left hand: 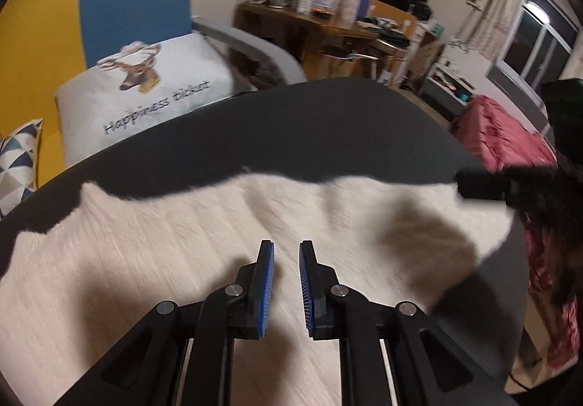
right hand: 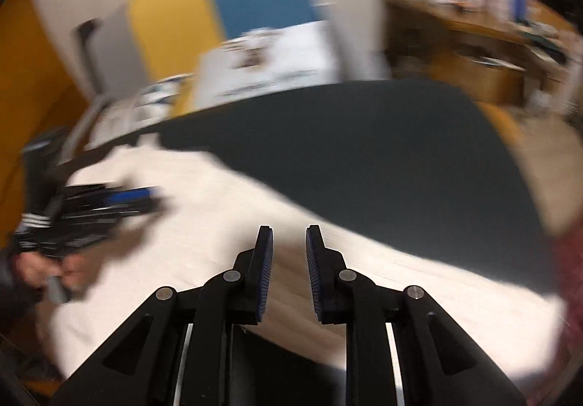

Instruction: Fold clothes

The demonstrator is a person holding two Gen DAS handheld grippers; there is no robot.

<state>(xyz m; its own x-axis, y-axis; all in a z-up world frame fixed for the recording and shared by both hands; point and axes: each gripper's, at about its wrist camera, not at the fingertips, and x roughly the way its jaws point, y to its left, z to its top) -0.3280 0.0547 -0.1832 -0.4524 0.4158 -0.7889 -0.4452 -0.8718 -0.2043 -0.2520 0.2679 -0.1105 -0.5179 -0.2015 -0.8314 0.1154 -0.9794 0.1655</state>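
Note:
A cream ribbed garment (left hand: 218, 231) lies spread flat on a dark table (left hand: 291, 122). My left gripper (left hand: 286, 249) hovers over its near middle, jaws open with a gap and nothing between them. My right gripper (right hand: 289, 236) is open and empty above the garment's near edge (right hand: 364, 278). The right wrist view is motion-blurred. The left gripper also shows in the right wrist view (right hand: 109, 204) at the left, over the cloth, held by a hand. The right gripper shows as a dark blurred shape in the left wrist view (left hand: 484, 184) at the garment's right end.
A white deer-print cushion (left hand: 145, 85) and a patterned cushion (left hand: 18, 165) lie on a yellow and blue sofa behind the table. A cluttered wooden desk (left hand: 328, 20) stands at the back. A pink cloth (left hand: 503, 136) lies to the right.

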